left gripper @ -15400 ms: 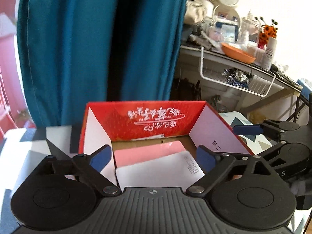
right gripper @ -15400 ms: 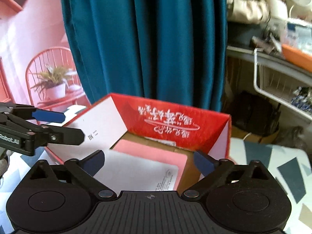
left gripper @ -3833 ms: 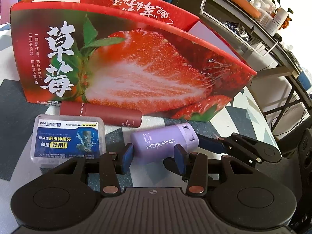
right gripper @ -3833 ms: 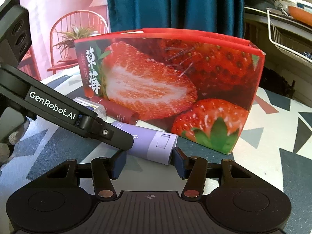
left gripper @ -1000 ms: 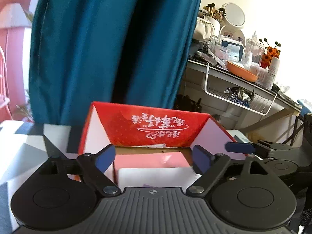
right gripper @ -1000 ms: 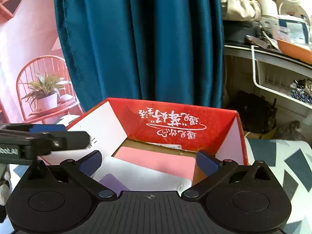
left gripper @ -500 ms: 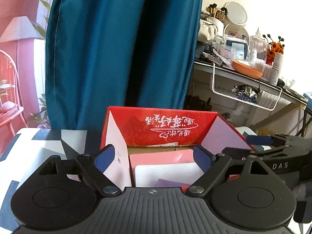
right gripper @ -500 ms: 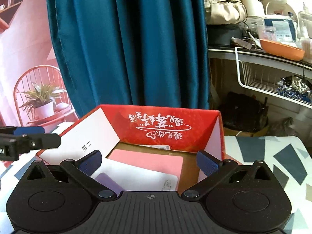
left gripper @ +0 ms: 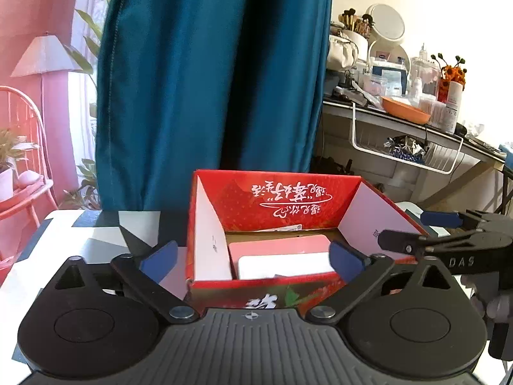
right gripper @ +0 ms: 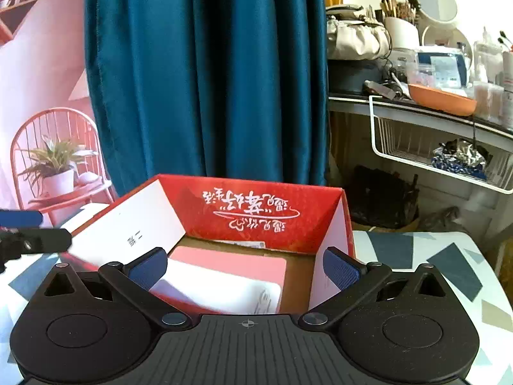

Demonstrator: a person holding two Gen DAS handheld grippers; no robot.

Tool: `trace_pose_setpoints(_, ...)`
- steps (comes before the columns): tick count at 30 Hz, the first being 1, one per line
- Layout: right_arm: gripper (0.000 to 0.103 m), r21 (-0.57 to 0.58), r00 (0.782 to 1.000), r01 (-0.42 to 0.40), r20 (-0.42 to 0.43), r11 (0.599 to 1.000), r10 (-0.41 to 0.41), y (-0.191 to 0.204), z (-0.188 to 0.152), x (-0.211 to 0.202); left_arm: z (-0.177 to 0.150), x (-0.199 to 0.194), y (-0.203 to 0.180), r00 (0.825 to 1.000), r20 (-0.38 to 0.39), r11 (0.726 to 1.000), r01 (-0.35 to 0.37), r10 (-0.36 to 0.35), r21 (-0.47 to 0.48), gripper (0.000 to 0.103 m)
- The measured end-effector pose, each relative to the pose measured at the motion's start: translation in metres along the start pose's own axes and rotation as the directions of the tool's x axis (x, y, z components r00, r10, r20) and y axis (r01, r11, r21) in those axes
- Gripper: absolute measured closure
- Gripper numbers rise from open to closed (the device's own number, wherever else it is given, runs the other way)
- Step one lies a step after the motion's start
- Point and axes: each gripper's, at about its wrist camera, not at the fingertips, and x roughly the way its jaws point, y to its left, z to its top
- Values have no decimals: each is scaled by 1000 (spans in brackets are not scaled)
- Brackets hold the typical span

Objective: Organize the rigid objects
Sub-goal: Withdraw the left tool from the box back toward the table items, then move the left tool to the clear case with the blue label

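Hovering at the near edge of a patterned tabletop (left gripper: 96, 240), the left tongs (left gripper: 251, 261) are opening, their blue pads spreading wide with nothing pinched between them, only the near wall of the red strawberry box (left gripper: 275, 199) showing in the gap. Beside them, the right tongs (right gripper: 245, 268) are likewise standing spread and empty, pointing down into the same box (right gripper: 256, 211) from a spot slightly to its right; in the left wrist view they (left gripper: 413, 232) are reaching in from the right edge, level with the box's right flap. Inside the open box, a white card (left gripper: 285, 264) is lying flat on top of a pink card (left gripper: 279, 245), both resting on the brown cardboard floor; the right wrist view is showing the white card (right gripper: 224, 285) nearest the camera and the pink card (right gripper: 237, 261) behind it. White inner flaps are leaning outward at the left and right sides, and the far wall is carrying white script printed upside down. Beyond the box, a teal curtain (left gripper: 211, 70) is hanging to the floor. Farther right, a cluttered shelf (right gripper: 416, 109) is holding an orange bowl (right gripper: 441, 98), with a white wire basket (right gripper: 442, 150) hanging beneath it.
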Motion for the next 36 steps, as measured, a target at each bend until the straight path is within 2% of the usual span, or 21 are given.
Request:
trace_pose_setpoints(8,0,-27,996,26,81,999,-24,25,-21,-29,-20,-15,15,998,-59,1000,-3,3,2,0)
trace_pose_setpoints(13,0,-56,997,-25,74,998,29,36,-38,-40,-39,-12,19,993,-114,1000,12,-14,-25,0)
trace_pose_setpoints(17,0,-66,996,-60,58,996,63,43,-54,-43,-56,-1,23,986,-163,995,26,-40,-92,4)
trace_pose_setpoints(23,0,-71,997,-77,-33,994,75,50,-84,-29,-77,18,25,970,-235,990,36,-67,-134,19)
trace_pose_setpoints(26,0,-60,994,-84,-81,995,79,48,-99,-16,-85,30,31,960,-266,982,38,-87,-183,30)
trace_pose_setpoints(28,1,-41,988,-99,-124,994,93,48,-107,-7,-90,41,36,953,-286,973,37,-103,-227,33)
trace_pose_setpoints(30,1,-56,982,-124,-150,991,115,52,-113,-2,-95,51,40,944,-306,961,39,-126,-275,45)
trace_pose_setpoints(32,1,-88,975,-160,-168,983,144,58,-118,-1,-98,56,39,937,-318,955,50,-146,-293,52)
trace_pose_setpoints(36,1,-123,962,-215,-196,969,189,66,-126,1,-100,58,29,931,-319,956,88,-179,-280,54)
